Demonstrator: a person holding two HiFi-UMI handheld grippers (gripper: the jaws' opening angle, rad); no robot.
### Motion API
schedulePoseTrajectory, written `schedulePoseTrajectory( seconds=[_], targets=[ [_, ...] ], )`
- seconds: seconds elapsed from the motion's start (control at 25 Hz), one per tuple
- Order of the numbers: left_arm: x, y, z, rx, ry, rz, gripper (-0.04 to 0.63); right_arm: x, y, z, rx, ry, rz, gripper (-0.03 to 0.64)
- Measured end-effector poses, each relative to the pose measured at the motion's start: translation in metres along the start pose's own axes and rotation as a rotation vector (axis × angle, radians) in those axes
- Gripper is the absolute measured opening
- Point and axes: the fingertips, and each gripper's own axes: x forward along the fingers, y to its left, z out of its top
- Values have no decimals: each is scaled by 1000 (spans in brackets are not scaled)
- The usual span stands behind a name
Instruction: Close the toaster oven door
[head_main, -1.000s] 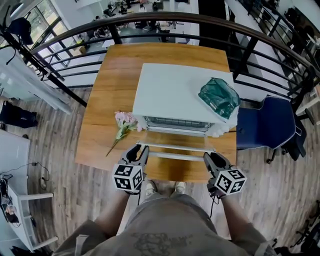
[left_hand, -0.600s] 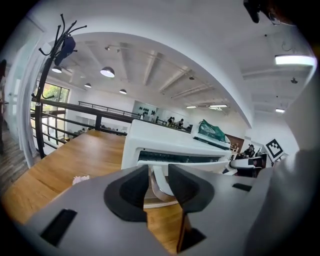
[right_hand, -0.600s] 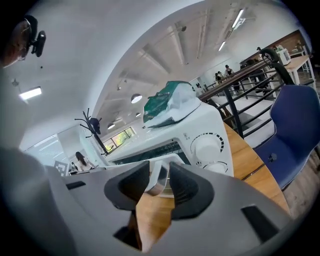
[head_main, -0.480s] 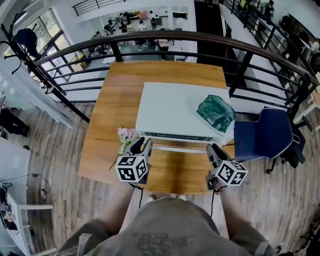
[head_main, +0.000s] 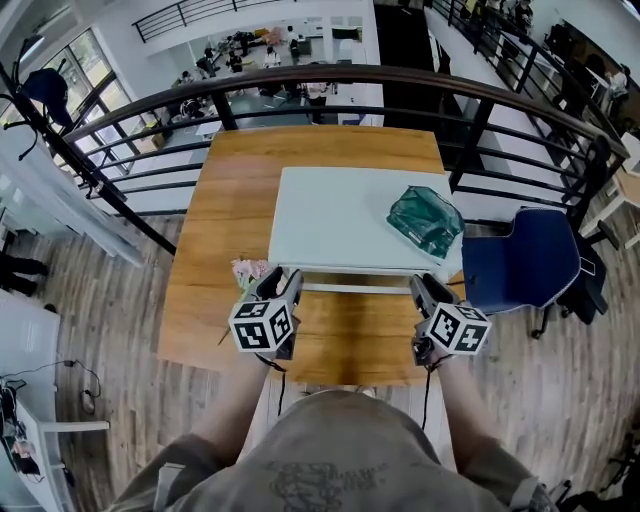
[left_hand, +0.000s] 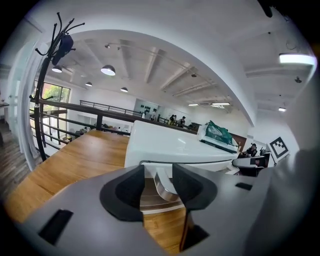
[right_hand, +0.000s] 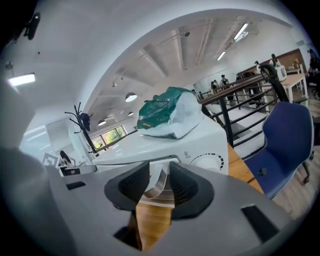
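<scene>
A white toaster oven stands on the wooden table, and its door looks closed against the front. The silver door handle runs along the front edge. My left gripper is at the handle's left end. In the left gripper view the handle lies between the jaws of the left gripper with gaps on both sides, and the jaws are opening. My right gripper is at the handle's right end. In the right gripper view the right gripper has its pads closed on the handle.
A green bag lies on the oven's top at the right. Pink flowers lie on the table just left of my left gripper. A blue chair stands right of the table. A dark railing curves behind it.
The oven door went from hanging open and flat to shut against the oven. Both grippers moved forward and up with the handle.
</scene>
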Motion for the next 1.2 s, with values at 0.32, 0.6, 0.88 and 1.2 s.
schedulePoseTrajectory(
  seconds=[0.32,0.6,0.88,1.2],
  targets=[
    [-45,0,35,85,-73,21,140,-45,51,45,-334,-96,3,93],
    [-105,-37,118,302,-248,-34,72,-102,149,114,-538,-290,145,74],
    [-185,-79,193,425,-476,-88,38,-159,219,154,-588,-433,245,57],
    [-233,-114,196,536,-480,-126,38,-208,262,156,-655,-495,294,38]
  ],
)
